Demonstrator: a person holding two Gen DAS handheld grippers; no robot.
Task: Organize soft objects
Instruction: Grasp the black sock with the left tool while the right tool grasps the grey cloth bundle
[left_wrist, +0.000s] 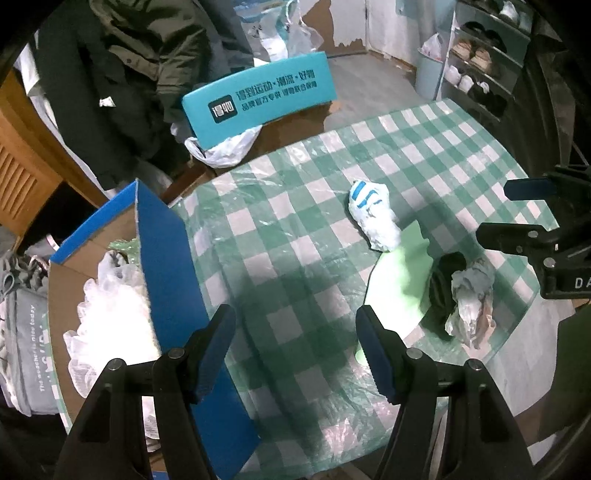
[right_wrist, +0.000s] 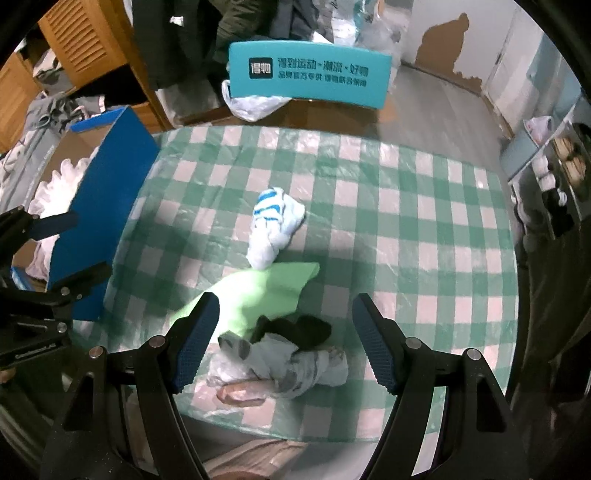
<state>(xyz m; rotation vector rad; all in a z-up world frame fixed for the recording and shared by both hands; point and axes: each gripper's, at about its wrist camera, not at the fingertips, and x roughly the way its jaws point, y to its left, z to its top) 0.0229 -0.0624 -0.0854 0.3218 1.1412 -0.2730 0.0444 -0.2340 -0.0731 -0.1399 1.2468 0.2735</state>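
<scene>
Several white soft things already lie in the blue box (left_wrist: 166, 258), while beside it on the checked surface (right_wrist: 406, 221) a blue-striped bundle (right_wrist: 273, 225), a green cloth (right_wrist: 266, 291), a black piece (right_wrist: 306, 332) and a grey bundle (right_wrist: 288, 369) remain. The left gripper (left_wrist: 295, 350) and right gripper (right_wrist: 284, 339) are both spread and empty, the right one above the grey bundle.

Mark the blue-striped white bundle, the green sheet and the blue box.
blue-striped white bundle (right_wrist: 275, 225), right wrist view, on its middle.
green sheet (right_wrist: 266, 291), right wrist view, on its bare centre.
blue box (left_wrist: 166, 258), left wrist view, on its blue side wall.
</scene>
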